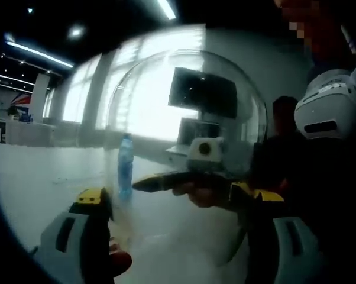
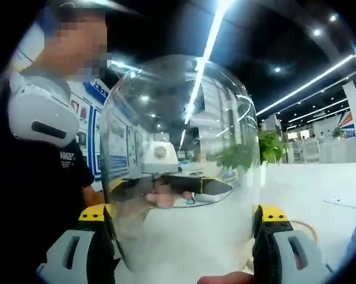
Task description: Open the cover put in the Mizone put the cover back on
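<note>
A clear dome cover (image 1: 184, 118) hangs in the air between both grippers. In the left gripper view my left gripper (image 1: 175, 204) has its yellow-tipped jaws pressed against the dome's two sides. Through the glass I see the right gripper (image 1: 166, 180) and the hand holding it. A blue Mizone bottle (image 1: 126, 165) stands upright on the white table (image 1: 42, 171) beyond the dome. In the right gripper view my right gripper (image 2: 184, 216) clamps the same cover (image 2: 178, 136) from the opposite side, with the left gripper (image 2: 172, 184) visible through it.
The person holding the grippers, in a dark shirt (image 2: 42, 177) with a white headset (image 1: 329, 109), stands close behind the cover. A dark monitor (image 1: 203, 92) is at the back. A green plant (image 2: 267, 148) and white counters (image 2: 332, 151) lie beyond the table.
</note>
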